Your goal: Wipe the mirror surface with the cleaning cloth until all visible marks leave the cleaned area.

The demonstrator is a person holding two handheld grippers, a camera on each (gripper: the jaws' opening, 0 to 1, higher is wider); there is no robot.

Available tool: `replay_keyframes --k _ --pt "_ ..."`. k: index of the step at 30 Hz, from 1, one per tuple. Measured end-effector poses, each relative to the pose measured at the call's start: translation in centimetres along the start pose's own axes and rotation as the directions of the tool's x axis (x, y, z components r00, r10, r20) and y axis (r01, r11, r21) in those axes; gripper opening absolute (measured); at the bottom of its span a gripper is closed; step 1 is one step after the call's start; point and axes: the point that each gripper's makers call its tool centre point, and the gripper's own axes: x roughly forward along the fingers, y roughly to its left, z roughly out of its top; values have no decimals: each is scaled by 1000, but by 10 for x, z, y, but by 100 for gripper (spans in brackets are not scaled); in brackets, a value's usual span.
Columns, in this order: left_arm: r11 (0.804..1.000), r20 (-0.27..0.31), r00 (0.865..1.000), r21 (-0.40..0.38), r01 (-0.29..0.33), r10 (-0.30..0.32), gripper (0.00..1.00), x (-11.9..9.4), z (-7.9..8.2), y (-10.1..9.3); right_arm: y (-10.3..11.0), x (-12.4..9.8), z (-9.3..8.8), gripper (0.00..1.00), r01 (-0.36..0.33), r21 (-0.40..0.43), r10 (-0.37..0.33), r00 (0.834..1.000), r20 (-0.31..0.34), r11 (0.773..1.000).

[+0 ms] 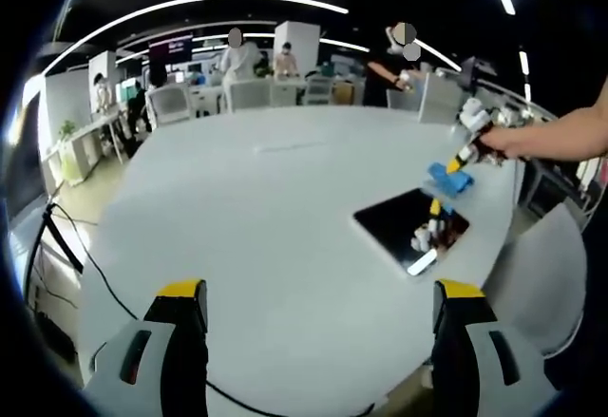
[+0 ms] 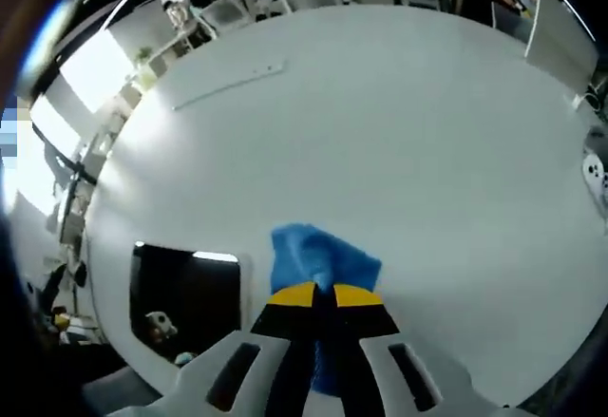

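White table (image 2: 408, 132) carries your mirror (image 2: 185, 298) near its edge, right claw (image 2: 325, 293) clenched on the blue cloth (image 2: 318, 260), left claw (image 1: 318, 293) released.

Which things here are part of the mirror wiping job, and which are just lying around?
Job: mirror, blue cleaning cloth clamped in the right gripper, white table.
Lying about: black cable, office chairs.
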Motion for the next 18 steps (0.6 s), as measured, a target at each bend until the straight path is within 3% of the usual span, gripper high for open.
replay_keyframes --k 18 --pt "1000 -2 1000 -4 4 -4 99 2 0 3 26 9 -4 0 -41 18 42 998 -39 999"
